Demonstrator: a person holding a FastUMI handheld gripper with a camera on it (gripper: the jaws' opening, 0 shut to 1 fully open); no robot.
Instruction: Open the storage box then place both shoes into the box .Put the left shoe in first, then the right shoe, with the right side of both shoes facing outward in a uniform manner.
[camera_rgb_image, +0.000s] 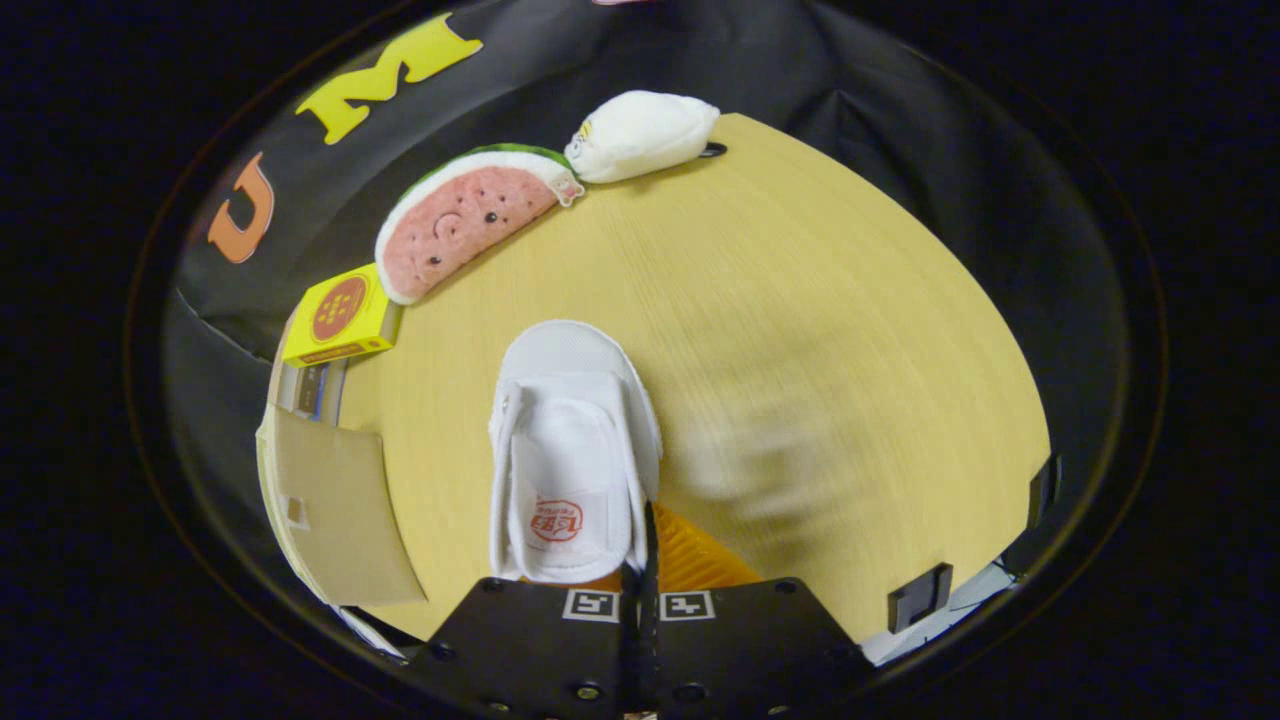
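The white shoe (572, 455) sits right at the jaws (640, 545), with its toe pointing away from them over the wooden surface (800, 330). The jaws are pressed close together on the shoe's side wall near the heel, so they hold it. Off to one side of the shoe lies a brown cardboard flap (340, 515). Past the flap is a yellow box (340, 315). Far beyond the shoe's toe are a watermelon slice plush toy (465, 215) and a white plush toy (642, 135), touching each other.
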